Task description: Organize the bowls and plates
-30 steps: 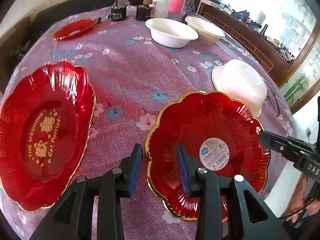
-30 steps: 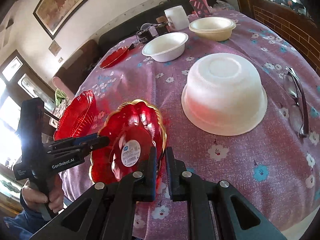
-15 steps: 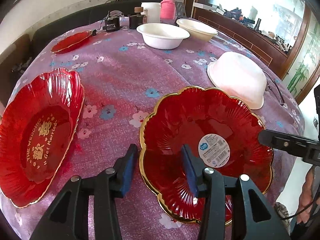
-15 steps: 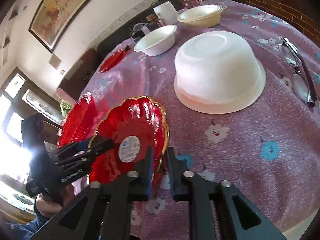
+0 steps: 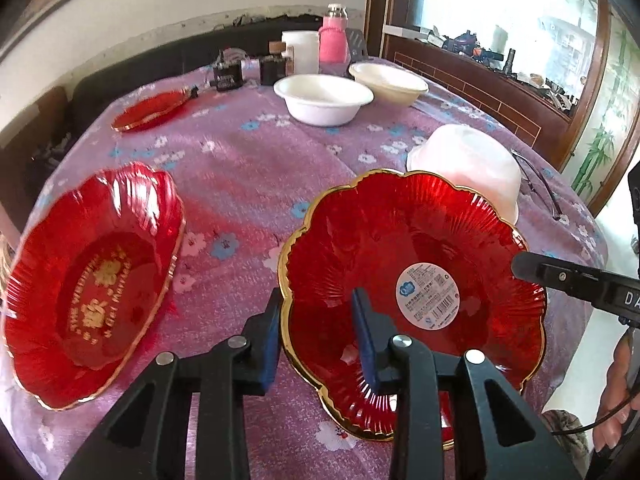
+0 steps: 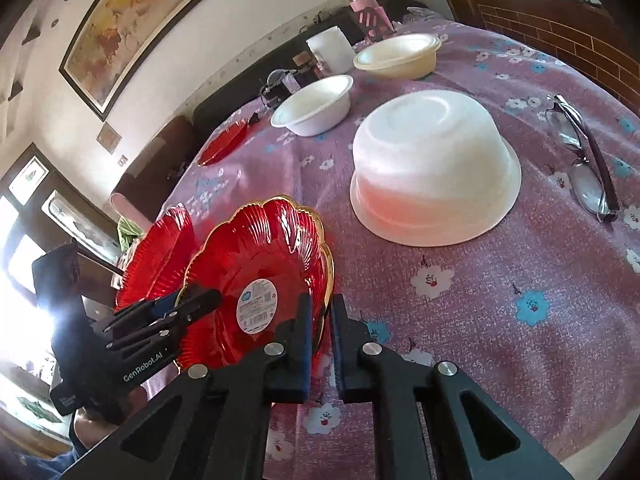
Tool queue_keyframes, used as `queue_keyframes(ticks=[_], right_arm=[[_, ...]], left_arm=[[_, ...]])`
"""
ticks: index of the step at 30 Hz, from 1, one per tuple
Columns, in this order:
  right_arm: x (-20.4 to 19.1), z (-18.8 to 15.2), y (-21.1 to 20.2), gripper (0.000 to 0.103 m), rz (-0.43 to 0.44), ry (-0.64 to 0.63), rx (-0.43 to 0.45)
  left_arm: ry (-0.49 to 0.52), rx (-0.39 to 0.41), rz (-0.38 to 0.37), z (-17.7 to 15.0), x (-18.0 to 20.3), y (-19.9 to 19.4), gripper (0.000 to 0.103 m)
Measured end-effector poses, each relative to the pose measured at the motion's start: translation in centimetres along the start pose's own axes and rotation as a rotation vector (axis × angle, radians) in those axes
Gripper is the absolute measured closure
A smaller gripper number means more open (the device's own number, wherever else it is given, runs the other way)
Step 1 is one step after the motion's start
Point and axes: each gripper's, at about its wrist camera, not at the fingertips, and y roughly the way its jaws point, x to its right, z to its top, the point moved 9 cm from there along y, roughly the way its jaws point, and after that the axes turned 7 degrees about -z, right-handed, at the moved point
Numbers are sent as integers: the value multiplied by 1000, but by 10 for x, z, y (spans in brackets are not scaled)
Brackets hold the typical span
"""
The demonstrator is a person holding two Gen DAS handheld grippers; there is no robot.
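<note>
A round bench [image 5: 248, 168] under a purple cloth with white and blue flowers sits beside a dark sofa, a pale wall with a framed painting [image 6: 132, 16] and a wood-framed window. The red gold-rimmed plate [image 5: 408, 264] with a sticker is at the near edge, tilted. The right tongs [image 6: 318, 320] are pressed together, pinching its rim; the left tongs [image 5: 316, 332] straddle the opposite rim, closing, with pads not clearly pressing. A second red plate [image 5: 92, 280] lies beside it, a third [image 5: 152, 110] farther off, near two upright white bowls [image 5: 324, 98]; an overturned bowl [image 6: 432, 176] sits by eyeglasses [image 6: 588, 168].
</note>
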Motion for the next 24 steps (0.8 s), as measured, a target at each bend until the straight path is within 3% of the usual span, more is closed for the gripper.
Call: queue_keyframes(ticks=[14,24], right_arm=[[-31,19,-13,93,20,-57,39],[-114,47,-1,93,90,-185,62]], left_arm=[[-37,81,22,16,-19,-36,71],[-156,187,103,30,-86,-88,71]])
